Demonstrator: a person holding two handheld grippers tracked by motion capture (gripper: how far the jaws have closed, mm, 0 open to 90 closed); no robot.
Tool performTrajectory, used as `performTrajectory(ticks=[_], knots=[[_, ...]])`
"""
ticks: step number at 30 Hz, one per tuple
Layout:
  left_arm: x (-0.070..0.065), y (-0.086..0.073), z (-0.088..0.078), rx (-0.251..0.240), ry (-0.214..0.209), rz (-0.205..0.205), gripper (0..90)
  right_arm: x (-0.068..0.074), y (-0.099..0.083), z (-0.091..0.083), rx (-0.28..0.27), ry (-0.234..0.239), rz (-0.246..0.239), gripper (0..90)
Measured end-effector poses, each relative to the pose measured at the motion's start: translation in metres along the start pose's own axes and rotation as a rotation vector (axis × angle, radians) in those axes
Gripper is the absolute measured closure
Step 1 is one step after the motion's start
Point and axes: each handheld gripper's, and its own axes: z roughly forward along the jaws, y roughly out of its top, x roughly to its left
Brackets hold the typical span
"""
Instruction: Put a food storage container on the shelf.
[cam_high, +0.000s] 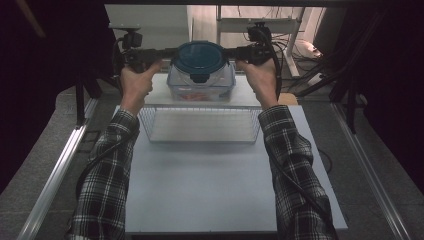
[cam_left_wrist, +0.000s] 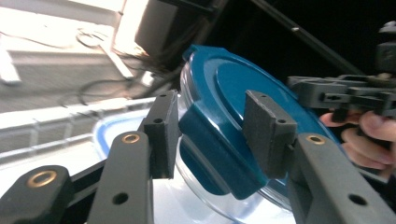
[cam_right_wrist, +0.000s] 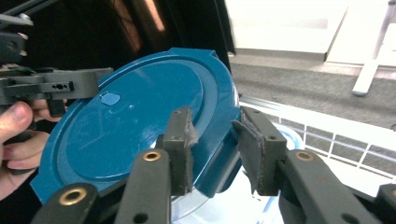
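Here, round blue-lidded container between left gripper and right gripper, each clamped on a lid latch

Your teal-blue lid on a clear container, your black hand-held gripper jaws, your black-and-white plaid sleeves, white wire basket, pale grey-white surface

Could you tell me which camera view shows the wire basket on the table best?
The high view: the whole wire basket lies in front of the containers. The right gripper view catches a stretch of its white wire rim; the left gripper view shows blurred wire bars.
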Motion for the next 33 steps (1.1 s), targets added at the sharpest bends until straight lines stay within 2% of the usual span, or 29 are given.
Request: performTrajectory(ticks=[2,4,5,7,9,11,13,15,17,23,27,30,33], knots=[[-0.002,0.002,-0.012,-0.031,-0.02,-0.001,59.7,0.004,0.0,-0.004,-0.018,-0.029,-0.036,67.1],[-0.009,0.002,-0.023,-0.03,-0.023,0.034,65.2,0.006,-0.001,-0.012,-0.036,-0.036,-0.063,70.1],[-0.014,0.001,-0.029,-0.019,-0.028,0.066,69.0,0.008,-0.002,-0.017,-0.042,-0.027,-0.073,72.8],[-0.024,-0.006,-0.037,0.01,-0.003,0.131,77.8,0.011,-0.005,-0.025,-0.044,-0.031,-0.106,78.8],[-0.03,-0.016,-0.042,0.042,-0.015,0.169,85.8,0.015,-0.012,-0.032,-0.042,-0.016,-0.128,85.1],[-0.034,-0.028,-0.042,0.089,0.006,0.205,89.9,0.019,-0.021,-0.036,-0.019,-0.017,-0.163,88.9],[-0.033,-0.038,-0.037,0.122,-0.021,0.204,90.0,0.022,-0.03,-0.034,0.021,-0.039,-0.193,89.1],[-0.032,-0.042,-0.03,0.144,0.001,0.213,90.0,0.022,-0.038,-0.029,0.042,-0.042,-0.207,89.2],[-0.03,-0.042,-0.023,0.148,0.014,0.204,90.0,0.021,-0.04,-0.022,0.051,-0.045,-0.198,89.2],[-0.028,-0.033,-0.009,0.15,0.066,0.196,90.0,0.016,-0.036,-0.01,0.041,-0.087,-0.185,89.2],[-0.025,-0.029,-0.003,0.145,0.092,0.192,90.0,0.011,-0.034,-0.007,0.029,-0.081,-0.157,89.2],[-0.024,-0.028,-0.001,0.144,0.099,0.186,90.0,0.011,-0.033,-0.005,0.028,-0.089,-0.157,89.1],[-0.026,-0.032,-0.005,0.142,0.073,0.191,89.5,0.013,-0.034,-0.007,0.028,-0.091,-0.169,89.0]])
